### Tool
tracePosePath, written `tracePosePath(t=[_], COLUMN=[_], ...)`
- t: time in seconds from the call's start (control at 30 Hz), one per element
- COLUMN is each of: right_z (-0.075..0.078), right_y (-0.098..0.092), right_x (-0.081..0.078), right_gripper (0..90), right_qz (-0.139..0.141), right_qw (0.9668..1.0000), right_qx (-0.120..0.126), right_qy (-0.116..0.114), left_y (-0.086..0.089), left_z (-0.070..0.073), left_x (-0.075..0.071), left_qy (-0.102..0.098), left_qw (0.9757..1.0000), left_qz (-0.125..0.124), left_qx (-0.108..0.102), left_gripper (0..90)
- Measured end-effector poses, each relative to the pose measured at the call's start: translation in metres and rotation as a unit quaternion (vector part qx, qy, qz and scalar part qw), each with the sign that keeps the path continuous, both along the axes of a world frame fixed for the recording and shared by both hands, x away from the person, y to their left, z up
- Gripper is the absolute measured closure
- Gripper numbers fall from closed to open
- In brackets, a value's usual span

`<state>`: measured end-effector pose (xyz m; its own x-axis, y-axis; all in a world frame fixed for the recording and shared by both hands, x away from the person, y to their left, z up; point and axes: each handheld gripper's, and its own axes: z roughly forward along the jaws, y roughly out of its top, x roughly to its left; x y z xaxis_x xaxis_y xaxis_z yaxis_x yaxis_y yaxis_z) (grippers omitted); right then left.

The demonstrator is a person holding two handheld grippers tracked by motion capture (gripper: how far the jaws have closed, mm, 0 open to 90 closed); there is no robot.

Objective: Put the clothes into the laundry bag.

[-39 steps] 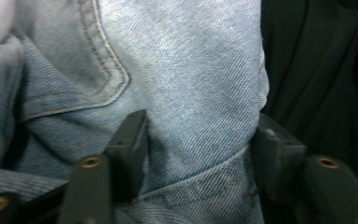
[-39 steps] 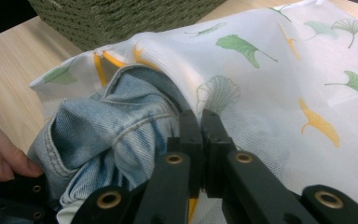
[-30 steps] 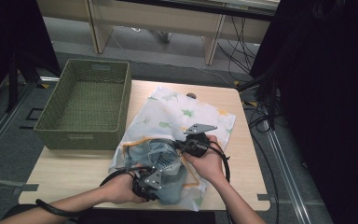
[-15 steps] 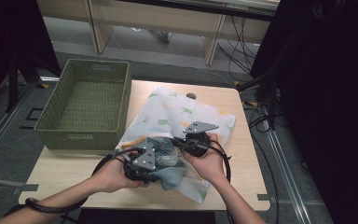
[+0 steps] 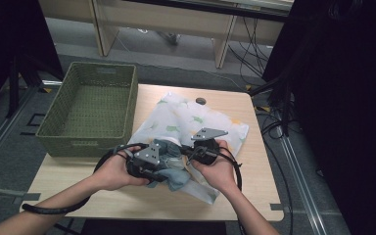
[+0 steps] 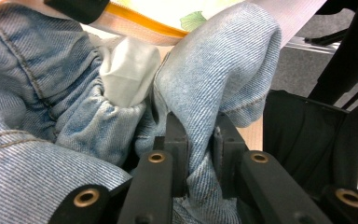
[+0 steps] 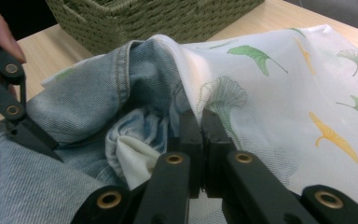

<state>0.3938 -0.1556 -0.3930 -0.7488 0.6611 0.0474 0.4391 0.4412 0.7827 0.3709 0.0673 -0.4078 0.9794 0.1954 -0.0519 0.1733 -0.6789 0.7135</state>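
Observation:
A white mesh bag (image 5: 186, 117) printed with green and yellow leaves lies on the wooden table (image 5: 78, 181). A light blue denim garment (image 5: 176, 178) bunches at its near opening. My left gripper (image 5: 164, 166) is shut on a fold of the denim (image 6: 223, 60), with its pads (image 6: 175, 140) pressing the cloth; its jaws have just been opening slightly with the fold still between them. My right gripper (image 5: 190, 154) is shut on the bag's edge (image 7: 205, 100), holding it lifted over the denim (image 7: 93, 102). The two grippers are close together.
A green woven basket (image 5: 88, 142) stands at the table's left, close beside the bag, and its wall (image 7: 144, 23) is just behind the denim. A small dark round object (image 5: 200, 101) lies at the far edge. Cables trail from both grippers.
My left gripper has risen and moved away from the front edge toward the right gripper, carrying the denim up to the bag's opening. The right gripper has stayed put.

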Motion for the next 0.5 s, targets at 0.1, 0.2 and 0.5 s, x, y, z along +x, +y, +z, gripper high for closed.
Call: tracePosePath(t=[0.1,0.2,0.5], right_z=[-0.0013,-0.0036,-0.0061], right_y=[-0.0004,-0.0006,0.0008], right_x=[0.0008,0.0009,0.0009], right_gripper=[90.0,90.0,90.0], right_qz=[0.003,0.005,0.006], right_qw=[1.0,0.9999,0.9999], right_qx=[-0.006,-0.009,-0.014], right_qy=[-0.002,0.003,0.008], left_y=[-0.0002,0.0014,0.0048], left_z=[-0.002,-0.0064,-0.0058], left_x=[0.0006,0.0007,0.0042], left_qy=[0.008,0.01,-0.027], left_qw=[0.9997,0.9997,0.9991], left_qz=[-0.012,-0.011,0.013], left_qx=[0.019,0.021,0.031], left_gripper=[74.0,72.3,78.3])
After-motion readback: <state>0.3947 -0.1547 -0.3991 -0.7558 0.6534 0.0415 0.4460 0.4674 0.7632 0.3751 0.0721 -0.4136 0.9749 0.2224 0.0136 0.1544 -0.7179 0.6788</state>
